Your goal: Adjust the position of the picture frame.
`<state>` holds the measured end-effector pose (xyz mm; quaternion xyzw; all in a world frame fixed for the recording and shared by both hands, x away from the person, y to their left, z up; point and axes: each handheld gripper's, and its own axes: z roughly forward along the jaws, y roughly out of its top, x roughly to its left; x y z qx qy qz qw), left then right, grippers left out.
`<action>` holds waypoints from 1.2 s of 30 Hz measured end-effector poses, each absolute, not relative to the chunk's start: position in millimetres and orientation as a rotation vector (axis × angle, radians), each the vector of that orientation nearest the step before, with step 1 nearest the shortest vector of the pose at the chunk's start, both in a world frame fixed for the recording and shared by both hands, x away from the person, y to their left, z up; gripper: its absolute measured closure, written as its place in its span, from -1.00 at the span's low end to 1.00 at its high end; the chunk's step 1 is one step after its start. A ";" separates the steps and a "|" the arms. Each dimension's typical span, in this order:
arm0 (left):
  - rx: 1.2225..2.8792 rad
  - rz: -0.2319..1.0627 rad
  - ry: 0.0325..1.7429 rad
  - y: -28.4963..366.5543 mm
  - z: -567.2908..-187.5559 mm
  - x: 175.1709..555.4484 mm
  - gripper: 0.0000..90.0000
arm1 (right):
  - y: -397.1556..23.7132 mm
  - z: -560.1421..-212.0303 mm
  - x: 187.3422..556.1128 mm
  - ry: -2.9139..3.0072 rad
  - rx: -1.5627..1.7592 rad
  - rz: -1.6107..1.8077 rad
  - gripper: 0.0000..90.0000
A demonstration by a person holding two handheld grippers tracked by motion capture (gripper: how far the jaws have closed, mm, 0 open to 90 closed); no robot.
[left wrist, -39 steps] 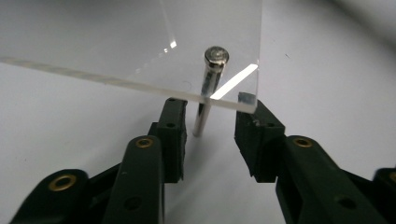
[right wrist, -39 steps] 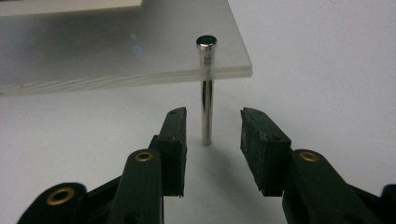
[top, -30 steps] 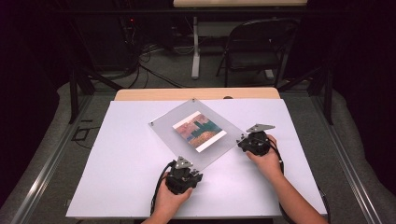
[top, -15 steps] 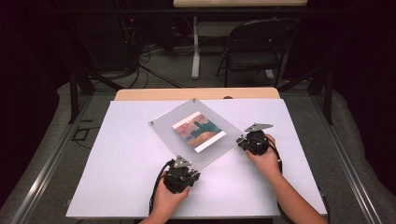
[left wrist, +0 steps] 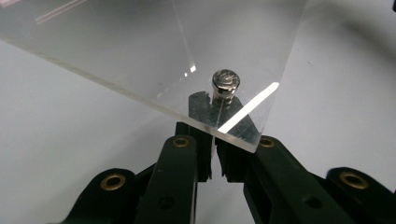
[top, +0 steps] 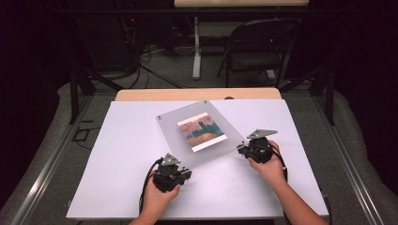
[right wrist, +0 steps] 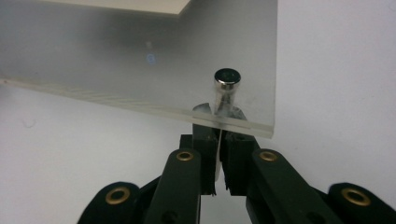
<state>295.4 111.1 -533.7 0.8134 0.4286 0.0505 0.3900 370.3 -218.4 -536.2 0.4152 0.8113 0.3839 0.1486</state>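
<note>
Frame: your clear picture frame (top: pixel 202 133) sits tilted above the white tabletop (top: pixel 117 178), one corner in each grip.
Left hand-held gripper (left wrist: pixel 215 156): you clamp it on the near corner.
Right hand-held gripper (right wrist: pixel 218 161): clamped on the other corner.
Done: grabbing.
Left: lifting, moving.
Hard to see: whether the far edge is touching the tabletop.
</note>
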 end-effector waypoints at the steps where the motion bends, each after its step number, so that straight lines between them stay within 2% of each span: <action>1: 2.069 0.130 1.091 115.4 -533.5 297.0 0.89 | -217.2 -535.7 365.4 2.338 1.183 1.113 0.91; 16: 2.056 0.157 1.127 140.7 -534.5 322.3 0.89 | -203.4 -532.9 338.9 2.361 1.206 1.131 0.91; 36: 2.044 0.177 1.165 143.8 -548.2 335.9 0.87 | -195.5 -547.1 337.0 2.352 1.233 1.108 0.90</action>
